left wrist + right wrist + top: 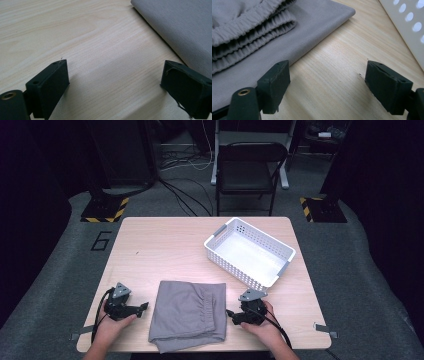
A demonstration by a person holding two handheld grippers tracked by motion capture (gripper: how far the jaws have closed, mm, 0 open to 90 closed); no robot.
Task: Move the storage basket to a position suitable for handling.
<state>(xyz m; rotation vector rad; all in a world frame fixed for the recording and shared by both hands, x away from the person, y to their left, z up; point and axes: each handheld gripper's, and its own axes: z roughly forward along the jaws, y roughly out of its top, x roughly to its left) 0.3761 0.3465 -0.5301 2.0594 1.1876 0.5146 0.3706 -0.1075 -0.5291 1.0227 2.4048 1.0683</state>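
folded grey shorts [189, 315] lie flat at the near edge of the desk [160, 245], between the two hands. left tongs [145, 307] rest on the desk just beside the shorts' left edge, jaws standing wide with nothing but bare wood between them in the left gripper view; the cloth edge [180, 30] runs past the right jaw, apart from it. right tongs [228, 313] sit just off the right edge of the shorts, also spread wide and empty; in the right gripper view the elastic waistband [249, 37] is stacked in gathered layers at upper left, and the lowest layer of fabric reaches about to the left jaw. judgement: both tools are parked flanking the garment, pointed inward at its sides, which looks like a set-up for a two-sided pick. white perforated basket [280, 251] stands empty at the far right of the desk, angled, well apart from the shorts; a likely destination. shorts: matte woven grey, neat rectangular fold, waistband folded to the right side, a small fold sticking out at the near left corner.
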